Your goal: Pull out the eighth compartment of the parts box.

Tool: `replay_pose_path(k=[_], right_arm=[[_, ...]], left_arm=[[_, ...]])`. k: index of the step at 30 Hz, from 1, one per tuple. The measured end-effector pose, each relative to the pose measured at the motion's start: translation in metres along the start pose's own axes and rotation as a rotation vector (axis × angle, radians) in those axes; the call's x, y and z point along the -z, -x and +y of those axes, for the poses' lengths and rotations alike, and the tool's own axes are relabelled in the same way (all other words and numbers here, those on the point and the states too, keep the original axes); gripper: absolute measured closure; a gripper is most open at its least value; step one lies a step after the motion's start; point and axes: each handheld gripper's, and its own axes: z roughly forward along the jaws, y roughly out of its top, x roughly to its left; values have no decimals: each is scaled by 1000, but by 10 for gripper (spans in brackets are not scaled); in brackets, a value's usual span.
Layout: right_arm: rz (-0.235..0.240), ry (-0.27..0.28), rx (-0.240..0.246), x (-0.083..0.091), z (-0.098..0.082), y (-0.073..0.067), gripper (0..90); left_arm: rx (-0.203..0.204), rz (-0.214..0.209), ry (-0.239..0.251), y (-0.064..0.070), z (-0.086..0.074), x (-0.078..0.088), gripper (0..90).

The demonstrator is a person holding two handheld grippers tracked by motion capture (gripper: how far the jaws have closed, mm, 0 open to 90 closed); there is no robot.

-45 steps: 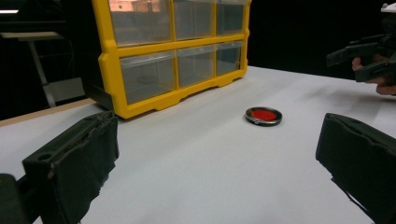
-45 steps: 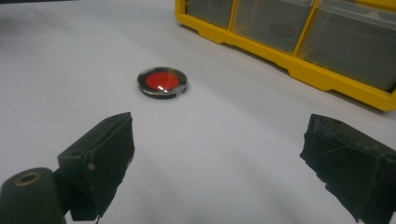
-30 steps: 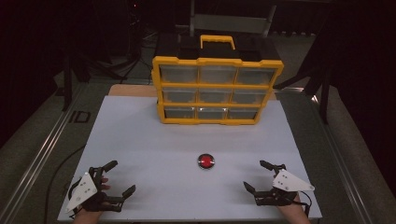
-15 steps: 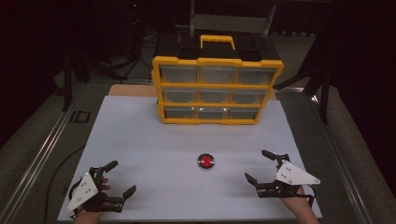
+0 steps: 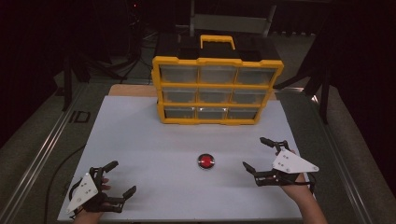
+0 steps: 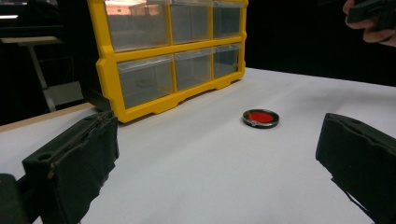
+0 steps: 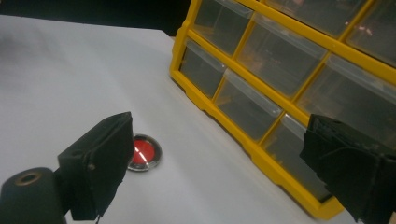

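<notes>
Between both wide-open, empty hand-held grippers, left [image 5: 115, 179] and right [image 5: 259, 154], lies a small round red metal-rimmed disc [image 5: 206, 161], likely staged for easy reach.

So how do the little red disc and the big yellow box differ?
The red disc is small, round and lies flat on the white table; the yellow drawer organiser is large, boxy and stands upright with clear drawers. The disc sits mid-table, the organiser at the far edge. Both rest untouched.

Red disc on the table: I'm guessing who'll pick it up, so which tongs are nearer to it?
Right. The right tongs sit open just beside the red disc; the left tongs sit open farther off, near the table's front corner.
</notes>
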Motion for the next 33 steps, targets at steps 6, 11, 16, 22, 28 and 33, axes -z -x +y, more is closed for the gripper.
replay_pose_path(k=[6, 11, 16, 22, 28, 33], right_arm=[[10, -3, 43, -12, 14, 4, 90], [15, -3, 77, -23, 24, 6, 94], [25, -3, 107, -35, 33, 7, 99], [23, -9, 146, -47, 43, 8, 99], [38, -14, 189, -61, 54, 7, 99], [54, -16, 213, -72, 60, 6, 99]], left_arm=[[1, -3, 0, 0, 0, 1, 3], [0, -2, 1, 0, 0, 1, 3], [1, -2, 4, 1, 0, 0, 3], [-3, -1, 5, 0, 1, 1, 3], [-2, -2, 3, 0, 1, 1, 3], [0, -2, 3, 0, 0, 1, 3]])
